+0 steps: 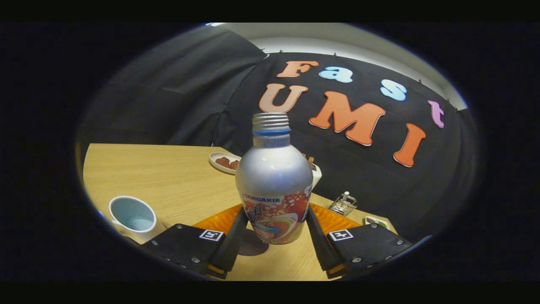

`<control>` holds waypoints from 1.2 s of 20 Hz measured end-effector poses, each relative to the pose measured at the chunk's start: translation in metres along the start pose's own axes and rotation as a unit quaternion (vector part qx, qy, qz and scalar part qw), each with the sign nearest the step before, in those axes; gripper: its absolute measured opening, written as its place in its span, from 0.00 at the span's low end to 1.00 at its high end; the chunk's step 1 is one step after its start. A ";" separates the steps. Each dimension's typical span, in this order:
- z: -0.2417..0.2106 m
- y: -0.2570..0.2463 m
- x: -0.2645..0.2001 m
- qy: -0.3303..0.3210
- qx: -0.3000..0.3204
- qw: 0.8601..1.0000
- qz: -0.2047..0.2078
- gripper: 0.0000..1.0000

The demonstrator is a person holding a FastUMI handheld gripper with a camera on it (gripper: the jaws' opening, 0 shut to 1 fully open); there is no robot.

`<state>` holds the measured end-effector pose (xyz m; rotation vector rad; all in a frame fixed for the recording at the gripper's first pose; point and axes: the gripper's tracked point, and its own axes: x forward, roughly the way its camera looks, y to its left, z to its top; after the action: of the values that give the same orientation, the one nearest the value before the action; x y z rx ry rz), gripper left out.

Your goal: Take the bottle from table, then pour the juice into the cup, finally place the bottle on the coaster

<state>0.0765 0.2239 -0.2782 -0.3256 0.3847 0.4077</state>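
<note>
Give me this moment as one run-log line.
phase: bottle grasped | gripper: shut on bottle, upright, lifted above table | cup: beside the fingers | cap: on | pour: not started

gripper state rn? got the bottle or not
Gripper: shut on the silver juice bottle, both fingers pressing its lower sides; bottle upright, cap still on, lifted just above the wooden table.

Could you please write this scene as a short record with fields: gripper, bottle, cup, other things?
gripper: gripper, a finger on each side of the bottle's lower body, apparently touching it
bottle: bottle, silver, upright, cap off, appears lifted above the table, shadow beneath
cup: cup, white, upright, beside the left finger
other things: orange mat behind the bottle; plate with red food beyond
</note>
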 end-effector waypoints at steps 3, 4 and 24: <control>-0.010 0.008 0.005 0.011 0.059 0.998 0.025 0.75; -0.015 0.012 0.006 0.017 0.072 0.997 0.030 0.75; -0.068 0.030 0.023 0.096 0.162 0.980 0.065 0.76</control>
<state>0.0627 0.2317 -0.3542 -0.0205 0.6555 0.4356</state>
